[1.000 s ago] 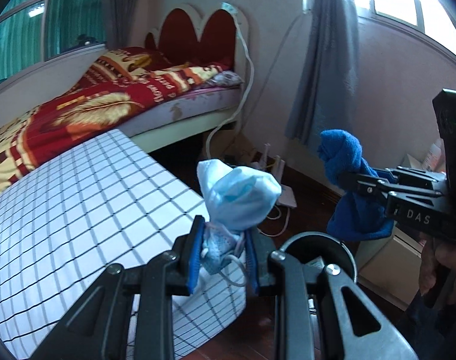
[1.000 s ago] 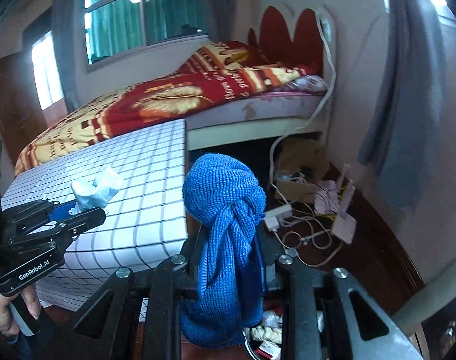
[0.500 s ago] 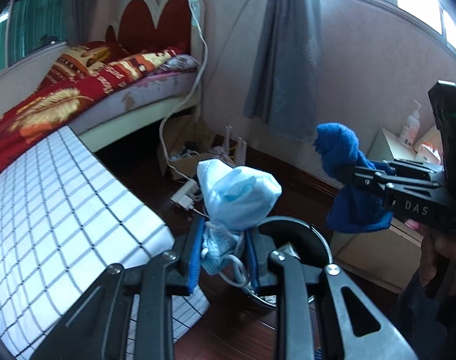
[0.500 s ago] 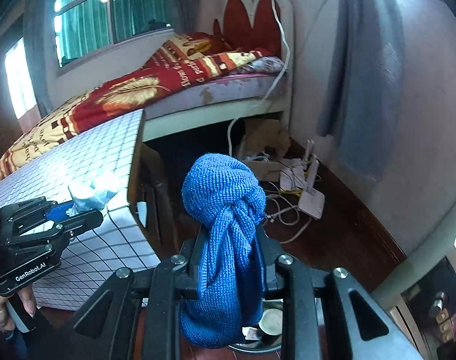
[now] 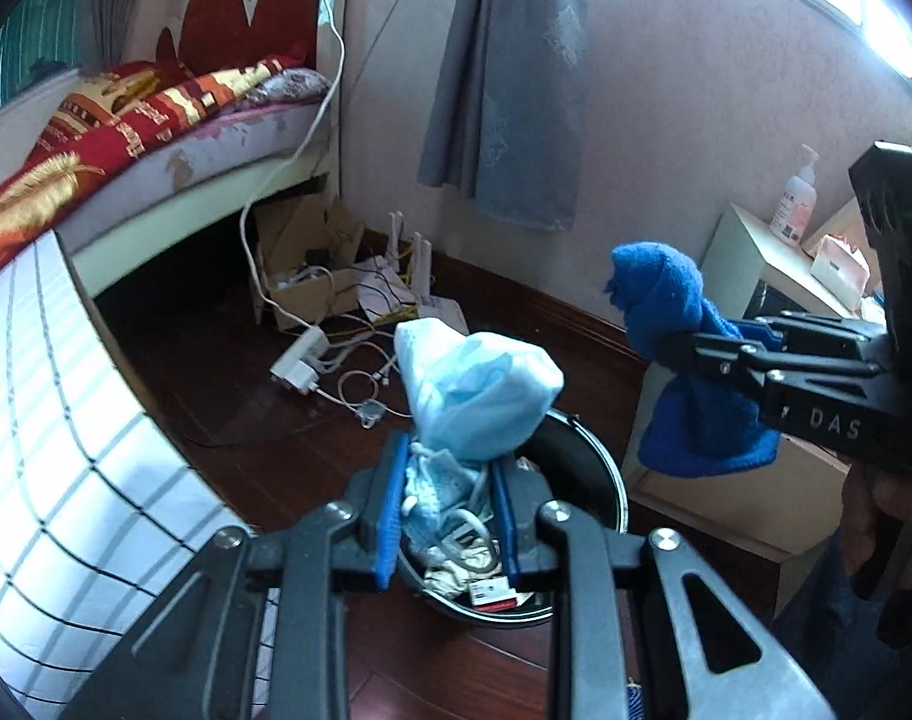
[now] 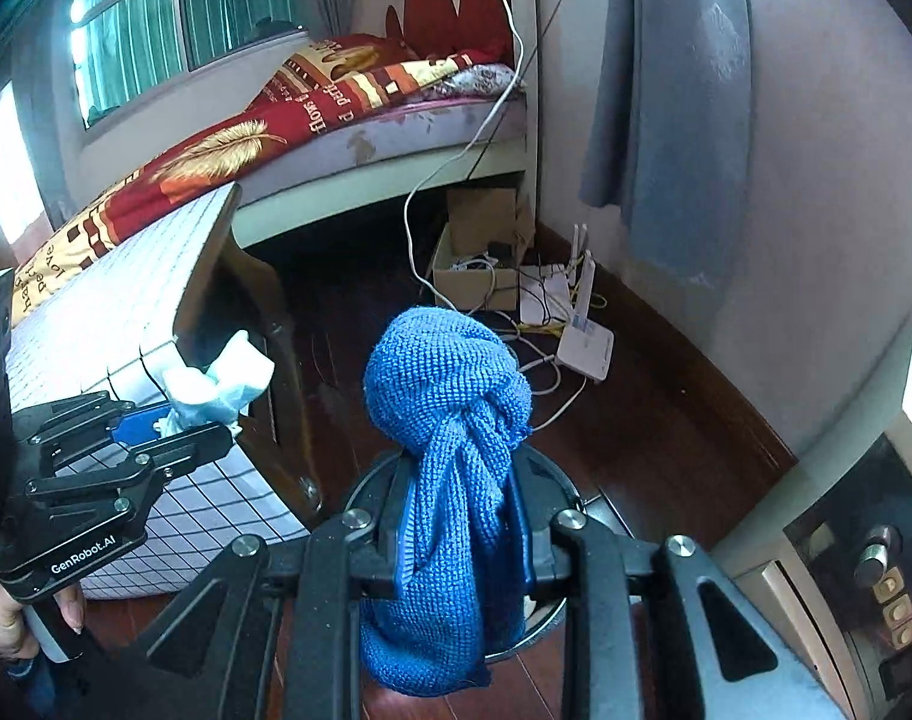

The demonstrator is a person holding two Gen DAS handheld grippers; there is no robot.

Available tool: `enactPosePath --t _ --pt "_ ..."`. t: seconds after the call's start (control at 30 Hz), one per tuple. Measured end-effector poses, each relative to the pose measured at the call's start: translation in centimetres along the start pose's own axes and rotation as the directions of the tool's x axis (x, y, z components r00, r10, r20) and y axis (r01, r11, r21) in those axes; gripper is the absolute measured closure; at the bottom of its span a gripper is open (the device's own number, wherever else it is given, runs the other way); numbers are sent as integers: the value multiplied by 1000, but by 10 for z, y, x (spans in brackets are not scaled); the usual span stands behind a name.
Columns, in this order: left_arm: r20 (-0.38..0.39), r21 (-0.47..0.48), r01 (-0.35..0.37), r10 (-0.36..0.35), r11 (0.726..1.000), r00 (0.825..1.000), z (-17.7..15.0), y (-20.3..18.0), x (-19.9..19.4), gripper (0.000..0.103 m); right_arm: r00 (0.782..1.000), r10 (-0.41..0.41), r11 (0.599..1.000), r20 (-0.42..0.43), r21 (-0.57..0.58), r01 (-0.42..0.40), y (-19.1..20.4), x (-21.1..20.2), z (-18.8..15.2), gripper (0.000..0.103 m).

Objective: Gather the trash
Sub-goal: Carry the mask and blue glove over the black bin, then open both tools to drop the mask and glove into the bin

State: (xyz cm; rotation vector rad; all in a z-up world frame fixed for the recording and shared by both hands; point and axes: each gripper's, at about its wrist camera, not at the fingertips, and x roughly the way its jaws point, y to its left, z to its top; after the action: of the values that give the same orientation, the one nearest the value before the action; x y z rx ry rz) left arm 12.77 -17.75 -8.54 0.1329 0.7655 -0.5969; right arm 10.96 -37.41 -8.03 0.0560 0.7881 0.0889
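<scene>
My left gripper (image 5: 447, 468) is shut on a crumpled light-blue face mask (image 5: 474, 390) and holds it right above a round black trash bin (image 5: 600, 480) on the floor. The bin holds paper scraps and a small red-and-white packet. My right gripper (image 6: 456, 492) is shut on a knotted blue knit cloth (image 6: 447, 402), held above the same bin (image 6: 552, 474). In the left wrist view the right gripper (image 5: 666, 348) and its cloth (image 5: 684, 360) hang just right of the bin. In the right wrist view the left gripper (image 6: 174, 426) with the mask (image 6: 216, 384) is at the left.
A table with a white grid cloth (image 5: 54, 450) stands left of the bin. Behind are a bed (image 5: 156, 120), a cardboard box (image 5: 306, 276), a router and loose cables (image 5: 360, 372) on the wood floor. A white cabinet (image 5: 750, 264) with a bottle stands at the right.
Both grippers have swung away from the table toward the floor. The trash bin has come fully into view beneath them. Both grips are unchanged.
</scene>
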Motion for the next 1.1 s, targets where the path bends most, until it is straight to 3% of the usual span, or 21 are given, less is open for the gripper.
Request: enactPosePath --t 0.2,0.43,0.73,0.77,0.8,0.83,0.87,0.9,0.93,1.1 --pt "-69 -10 18 -19 1000 997 -15 -6 32 76 998 17 1000 -63 2 -17 -13 32 -17 76" --pt "-87 -36 32 -35 999 996 -23 -7 58 76 991 42 999 -126 -28 -46 -27 68 -38 76" --pt "-205 -14 62 -63 998 977 -25 -13 105 74 969 86 992 -233 -66 -104 -37 121 -54 72" --pt "-223 -20 67 -70 998 972 -27 -12 111 68 967 93 991 -238 -76 -114 -37 128 -56 70" --pt "-245 -36 63 -70 997 967 -30 -10 118 42 965 74 991 -252 -93 -101 -37 139 -62 55" --pt "-262 -41 9 -19 999 965 -34 -5 122 25 957 17 994 -290 -100 -48 -42 151 -68 25" --pt "-257 -30 -44 35 999 966 -37 -2 121 4 950 1 995 -312 -93 -31 -46 156 -72 14" --pt "-242 -32 -87 77 996 967 -41 3 117 3 952 -2 997 -305 -77 -23 -50 156 -76 4" --pt "-237 -43 -99 86 994 968 -43 7 113 3 958 -12 998 -288 -64 -7 -54 152 -78 1" --pt "-201 -98 -188 166 977 966 -60 28 93 0 969 -17 1000 -248 -12 14 -55 143 -78 0"
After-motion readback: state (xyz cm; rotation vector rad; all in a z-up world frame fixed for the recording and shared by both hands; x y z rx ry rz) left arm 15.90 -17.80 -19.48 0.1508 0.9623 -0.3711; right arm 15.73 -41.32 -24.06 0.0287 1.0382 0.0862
